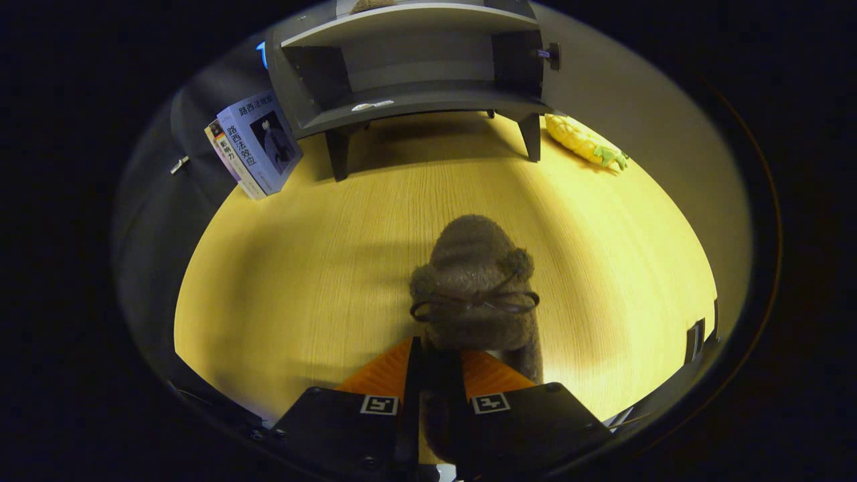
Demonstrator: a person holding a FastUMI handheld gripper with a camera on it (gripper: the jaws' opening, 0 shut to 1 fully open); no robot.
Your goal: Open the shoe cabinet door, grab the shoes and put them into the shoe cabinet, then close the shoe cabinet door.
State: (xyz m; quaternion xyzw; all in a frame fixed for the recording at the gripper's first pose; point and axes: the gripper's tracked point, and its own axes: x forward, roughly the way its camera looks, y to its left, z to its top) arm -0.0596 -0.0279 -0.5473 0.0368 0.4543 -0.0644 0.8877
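Already the tool (435, 365) has its two fingers drawn close together with the heel end of the fuzzy brown shoe (477, 281) pinched between them, so it looks clamped on the shoe. The shoe runs straight out ahead of the fingers, its rounded toe pointing away and a thin dark bow across its upper. Whether its sole touches the desk (301, 268) or hangs just above it, I cannot tell.

What matters for the coming move is the line from shoe to cabinet. The shoe cabinet (415, 73) stands well beyond the toe, at the far side of the wooden desk, slightly left of where the shoe's long axis points. Its door (522, 60) is swung open on the right side, and the lower shelf (402, 107) shows as a bare, dark opening facing the tool. So the shoe is aimed toe-first nearly at that opening, and I judge a forward carry with a small leftward correction would bring it in.

Two books (258, 144) lean left of the cabinet, and a yellow pineapple toy (584, 140) lies to its right; both sit off the direct path.
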